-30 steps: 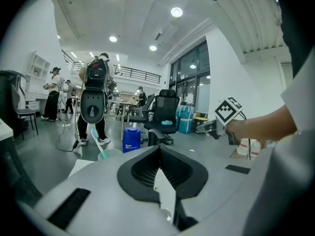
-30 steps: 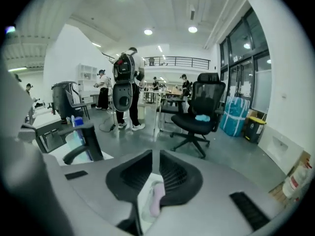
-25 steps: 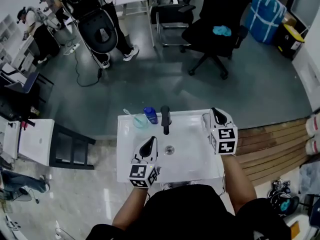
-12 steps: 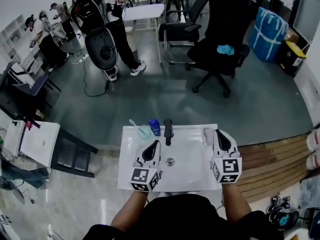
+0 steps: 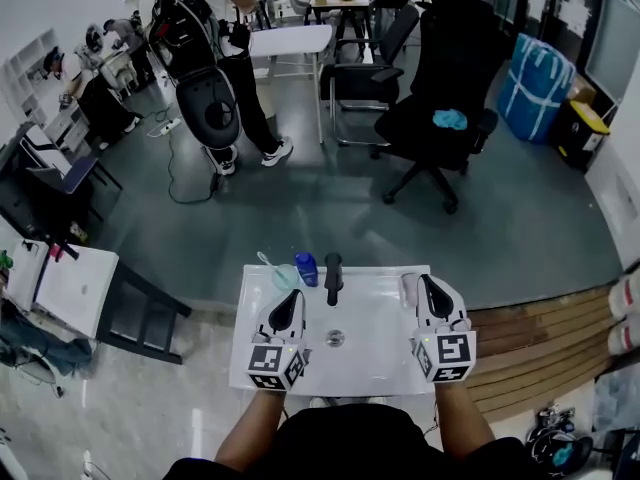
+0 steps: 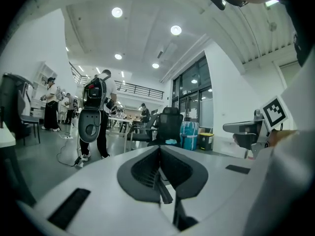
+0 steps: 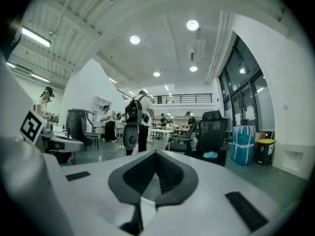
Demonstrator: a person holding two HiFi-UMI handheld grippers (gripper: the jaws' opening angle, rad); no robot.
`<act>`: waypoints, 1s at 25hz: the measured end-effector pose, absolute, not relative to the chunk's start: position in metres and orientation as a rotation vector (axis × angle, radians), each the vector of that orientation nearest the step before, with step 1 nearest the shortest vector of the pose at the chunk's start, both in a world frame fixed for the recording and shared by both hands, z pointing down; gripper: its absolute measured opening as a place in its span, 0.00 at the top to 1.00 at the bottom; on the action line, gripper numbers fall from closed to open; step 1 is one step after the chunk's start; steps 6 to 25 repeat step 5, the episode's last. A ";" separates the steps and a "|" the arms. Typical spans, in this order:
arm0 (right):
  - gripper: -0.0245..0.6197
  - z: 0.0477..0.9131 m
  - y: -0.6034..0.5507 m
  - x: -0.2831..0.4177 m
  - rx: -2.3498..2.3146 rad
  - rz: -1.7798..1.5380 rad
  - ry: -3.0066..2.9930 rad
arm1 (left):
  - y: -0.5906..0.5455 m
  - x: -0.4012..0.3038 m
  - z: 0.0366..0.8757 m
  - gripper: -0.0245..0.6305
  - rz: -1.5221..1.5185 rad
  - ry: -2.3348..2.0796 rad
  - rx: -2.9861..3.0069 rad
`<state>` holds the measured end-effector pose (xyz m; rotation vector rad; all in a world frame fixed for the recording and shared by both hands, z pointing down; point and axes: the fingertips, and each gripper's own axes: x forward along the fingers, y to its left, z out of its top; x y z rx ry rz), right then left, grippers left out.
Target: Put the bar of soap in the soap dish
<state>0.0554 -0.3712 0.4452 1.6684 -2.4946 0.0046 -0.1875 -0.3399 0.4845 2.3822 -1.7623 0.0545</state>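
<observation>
Our forearms stretched forward side by side above the white washbasin, left tongs and right tongs both closed and empty, pointing almost level away from us, soap dish at the basin's far right corner beside the right tongs, soap indistinct.

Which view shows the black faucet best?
Head view: the black faucet stands at the back rim of the white sink, seen whole from above. Both gripper views look out level across the room and show none of it.
</observation>
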 end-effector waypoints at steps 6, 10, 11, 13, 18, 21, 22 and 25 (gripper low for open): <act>0.94 0.448 -0.375 0.062 1.709 0.071 -2.508 | -0.339 -0.199 0.486 0.93 0.055 -1.784 2.362; 0.94 0.448 -0.375 0.062 1.709 0.071 -2.508 | -0.339 -0.199 0.486 0.93 0.055 -1.784 2.362; 0.94 0.448 -0.375 0.062 1.709 0.071 -2.508 | -0.339 -0.199 0.486 0.93 0.055 -1.784 2.362; 0.94 0.448 -0.375 0.062 1.709 0.071 -2.508 | -0.339 -0.199 0.486 0.93 0.055 -1.784 2.362; 0.94 0.448 -0.375 0.062 1.709 0.071 -2.508 | -0.339 -0.199 0.486 0.93 0.055 -1.784 2.362; 0.94 0.448 -0.375 0.062 1.709 0.071 -2.508 | -0.339 -0.199 0.486 0.93 0.055 -1.784 2.362; 0.94 0.448 -0.375 0.062 1.709 0.071 -2.508 | -0.339 -0.199 0.486 0.93 0.055 -1.784 2.362; 0.94 0.448 -0.375 0.062 1.709 0.071 -2.508 | -0.339 -0.199 0.486 0.93 0.055 -1.784 2.362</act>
